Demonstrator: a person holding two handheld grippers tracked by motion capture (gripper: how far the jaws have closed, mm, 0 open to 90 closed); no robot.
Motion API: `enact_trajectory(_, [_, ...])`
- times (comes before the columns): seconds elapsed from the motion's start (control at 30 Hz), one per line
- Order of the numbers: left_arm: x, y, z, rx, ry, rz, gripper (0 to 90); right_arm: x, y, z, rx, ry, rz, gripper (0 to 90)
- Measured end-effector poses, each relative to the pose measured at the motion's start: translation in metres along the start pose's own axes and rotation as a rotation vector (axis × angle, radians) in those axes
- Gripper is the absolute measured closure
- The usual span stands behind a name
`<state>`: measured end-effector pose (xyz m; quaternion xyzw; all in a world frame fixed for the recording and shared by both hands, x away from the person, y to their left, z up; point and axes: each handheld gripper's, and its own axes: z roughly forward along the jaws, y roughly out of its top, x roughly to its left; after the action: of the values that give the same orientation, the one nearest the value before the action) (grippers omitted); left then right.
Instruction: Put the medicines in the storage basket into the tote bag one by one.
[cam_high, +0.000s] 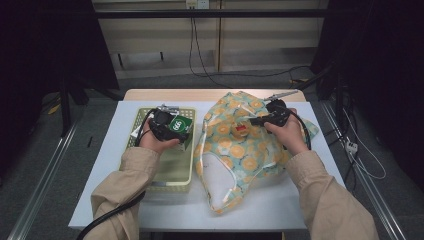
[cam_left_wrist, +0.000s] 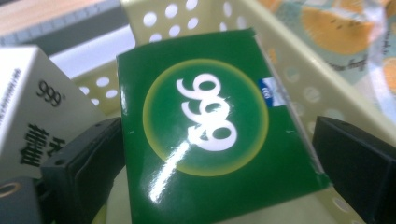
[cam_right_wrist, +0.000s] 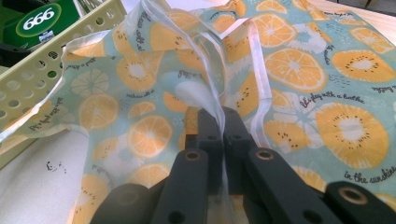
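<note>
My left gripper (cam_high: 167, 126) holds a green box (cam_high: 180, 124) marked 999 over the pale yellow perforated basket (cam_high: 170, 172). In the left gripper view the green box (cam_left_wrist: 210, 130) sits between the two black jaws, both pressing its side edges, so the left gripper (cam_left_wrist: 217, 140) is shut on it. A cloth bag (cam_high: 240, 150) printed with orange slices lies to the right of the basket. My right gripper (cam_high: 256, 120) is over its upper part. In the right gripper view the right gripper (cam_right_wrist: 220, 119) is shut on the bag's translucent white handle strap (cam_right_wrist: 212, 86).
A white box (cam_left_wrist: 28, 112) marked 999 lies in the basket beside the green one. The basket wall (cam_right_wrist: 42, 70) touches the bag's left edge. White table cover (cam_high: 280, 202) lies bare near the front. Cables run over the floor behind and to the right.
</note>
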<state>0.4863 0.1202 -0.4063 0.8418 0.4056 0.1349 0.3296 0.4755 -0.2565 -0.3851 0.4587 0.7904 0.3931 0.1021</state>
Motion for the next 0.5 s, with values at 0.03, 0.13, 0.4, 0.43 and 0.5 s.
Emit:
enact_trajectory(0.03, [0.0009,-0.0014,0.002,0.008,0.003,-0.004,5.7,-0.0002,-0.0001,-0.0003,0.0,-0.001,-0.001,89.2])
enact_trajectory(0.13, [0.0009,-0.0036,0.0043,0.01,-0.005,-0.021,5.2,-0.001,-0.0002,-0.0014,-0.001,-0.002,0.001,89.2])
enact_trajectory(0.4, [-0.0012,-0.0049,0.0039,0.044,0.037,-0.034,11.1,-0.0019,-0.0023,-0.0013,-0.001,-0.002,0.004,89.1])
enact_trajectory(0.43, [-0.0005,-0.0049,0.0021,0.043,0.042,-0.047,13.4,-0.0019,-0.0025,-0.0013,-0.002,-0.001,0.004,89.1])
enact_trajectory(0.5, [0.0008,-0.0051,-0.0004,0.047,0.037,-0.066,14.8,-0.0018,-0.0027,-0.0013,-0.003,-0.001,0.005,89.1])
